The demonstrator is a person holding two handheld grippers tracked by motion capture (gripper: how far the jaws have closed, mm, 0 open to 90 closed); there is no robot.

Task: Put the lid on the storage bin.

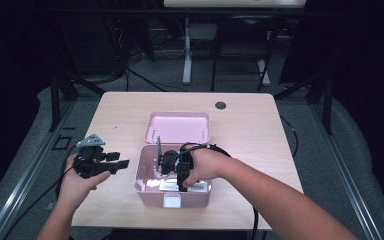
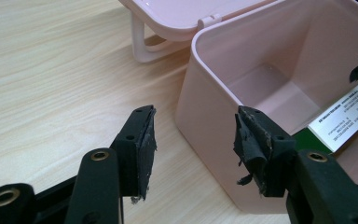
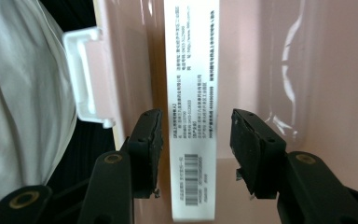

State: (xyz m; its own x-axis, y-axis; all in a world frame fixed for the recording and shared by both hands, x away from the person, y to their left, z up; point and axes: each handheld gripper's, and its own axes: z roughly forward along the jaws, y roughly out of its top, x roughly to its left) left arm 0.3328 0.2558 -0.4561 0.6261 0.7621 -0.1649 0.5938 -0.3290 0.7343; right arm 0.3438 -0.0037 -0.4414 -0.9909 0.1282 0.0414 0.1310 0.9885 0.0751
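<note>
Inside the open pink plastic box (image 1: 145, 187) at lower centre, the right gripper (image 1: 182, 186) and a white printed carton (image 3: 192, 116) crowd the near wall; the far half lies free.

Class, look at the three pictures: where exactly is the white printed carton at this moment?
The white printed carton lies inside the open pink box, against its near wall by the white latch. In the right gripper view, the open right tool straddles it.

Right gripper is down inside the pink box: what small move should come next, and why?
Probably close the right gripper on the white printed carton. Its jaws stand open on either side of the carton's narrow face inside the pink box, while the left gripper waits open beside the box wall.
</note>
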